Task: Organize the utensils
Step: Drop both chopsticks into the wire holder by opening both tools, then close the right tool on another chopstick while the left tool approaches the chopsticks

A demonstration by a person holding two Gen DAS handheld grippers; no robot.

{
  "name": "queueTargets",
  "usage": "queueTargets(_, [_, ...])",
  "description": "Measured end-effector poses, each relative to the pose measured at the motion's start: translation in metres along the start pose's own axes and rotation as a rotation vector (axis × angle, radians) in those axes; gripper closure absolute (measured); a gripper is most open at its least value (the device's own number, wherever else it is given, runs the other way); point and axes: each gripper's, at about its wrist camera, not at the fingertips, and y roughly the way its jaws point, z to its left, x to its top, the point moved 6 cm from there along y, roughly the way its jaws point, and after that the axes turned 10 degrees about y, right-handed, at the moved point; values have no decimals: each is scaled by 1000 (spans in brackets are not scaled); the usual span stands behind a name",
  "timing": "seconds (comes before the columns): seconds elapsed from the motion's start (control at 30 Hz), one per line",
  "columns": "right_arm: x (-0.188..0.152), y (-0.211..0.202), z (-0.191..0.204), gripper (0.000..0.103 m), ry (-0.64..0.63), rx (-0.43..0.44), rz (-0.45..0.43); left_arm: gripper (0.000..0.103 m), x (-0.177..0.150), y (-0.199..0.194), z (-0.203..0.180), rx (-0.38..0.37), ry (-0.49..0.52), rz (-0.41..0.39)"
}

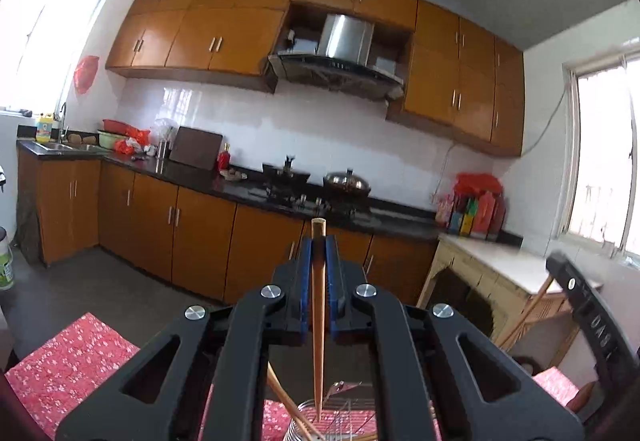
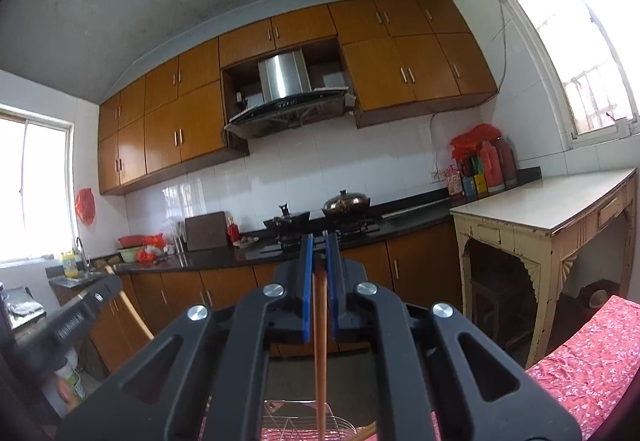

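Observation:
My left gripper [image 1: 319, 241] is shut on a wooden chopstick [image 1: 318, 321] that hangs straight down between the blue pads, its top end poking just above them. Its lower tip hangs over a metal utensil holder [image 1: 298, 425], where another chopstick [image 1: 286, 403] leans. My right gripper [image 2: 319, 241] is shut on a reddish-brown chopstick [image 2: 320, 353] that also hangs down, over a wire rack [image 2: 288, 423]. The right gripper shows at the right edge of the left wrist view as a black arm [image 1: 592, 325]; the left gripper shows at the left of the right wrist view [image 2: 76, 317].
A red floral tablecloth [image 1: 68, 361] covers the table [image 2: 592, 369] below both grippers. Across the room run orange cabinets and a black counter [image 1: 200, 173] with a stove, a pot [image 1: 346, 183] and bottles. A cream side table [image 2: 552, 209] stands at the right.

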Motion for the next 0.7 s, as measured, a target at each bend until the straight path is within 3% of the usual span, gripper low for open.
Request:
queueTargets(0.13, [-18,19,-8,95,46,8,78,96,-19,13,0,-5,1,54])
queueTargets(0.3, [-36,40,-21,91,40,-43,166,96,-30,21,2,9,15,114])
queueTargets(0.37, [-38,36,-26,56,39,-71,163,95,-31,21,5,13,8,135])
queueTargets(0.4, [-35,30,-29,49,35,-83,148,90,-32,18,8,7,4,148])
queueTargets(0.5, [-31,14,-33,44,9,-111,147,39,-30,10,15,36,5,161])
queueTargets(0.57, [-29,-4,-40,38,0,-133,156,34,-28,-7,21,46,19,156])
queueTargets(0.7, [-42,-41,-59,36,-5,-189,229,14,-36,-39,33,15,31,181])
